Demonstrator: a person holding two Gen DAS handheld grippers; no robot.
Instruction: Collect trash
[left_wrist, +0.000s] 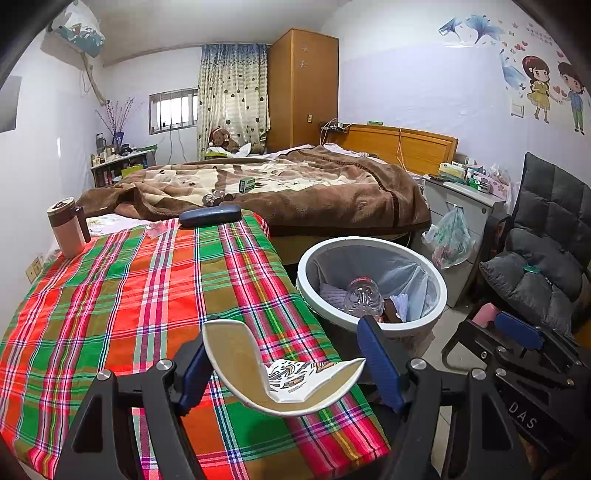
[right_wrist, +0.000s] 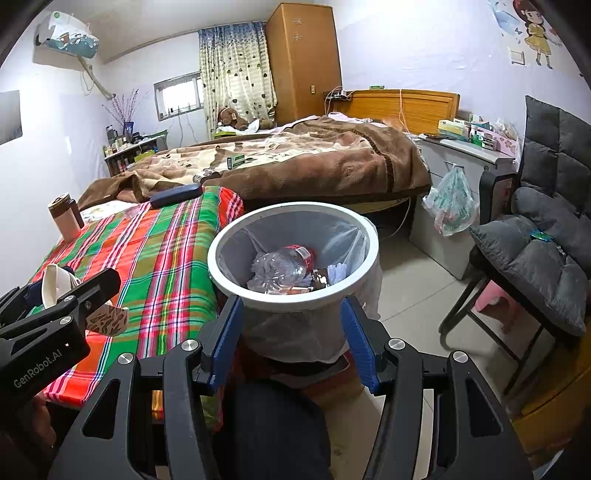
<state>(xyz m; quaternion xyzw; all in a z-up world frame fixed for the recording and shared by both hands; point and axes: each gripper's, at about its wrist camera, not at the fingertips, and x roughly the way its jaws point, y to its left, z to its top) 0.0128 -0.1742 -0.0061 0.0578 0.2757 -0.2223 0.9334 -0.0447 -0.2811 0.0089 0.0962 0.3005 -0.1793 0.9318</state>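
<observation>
A crushed white paper cup (left_wrist: 280, 373) with a printed pattern lies between the fingers of my left gripper (left_wrist: 288, 365), above the plaid tablecloth (left_wrist: 147, 295); the jaws stand wide around it and whether they press it is unclear. The cup also shows in the right wrist view (right_wrist: 55, 284). A white trash bin (right_wrist: 295, 288) with a clear liner holds a plastic bottle (right_wrist: 284, 262) and wrappers; it also shows in the left wrist view (left_wrist: 373, 317), right of the table. My right gripper (right_wrist: 291, 339) is open and empty, its fingers either side of the bin's near wall.
A pink tumbler (left_wrist: 68, 229) and a dark case (left_wrist: 210, 216) sit at the table's far end. A bed with a brown blanket (left_wrist: 295, 184) lies beyond. A grey chair (right_wrist: 535, 240) stands right, with a cabinet and hanging plastic bag (right_wrist: 450, 203).
</observation>
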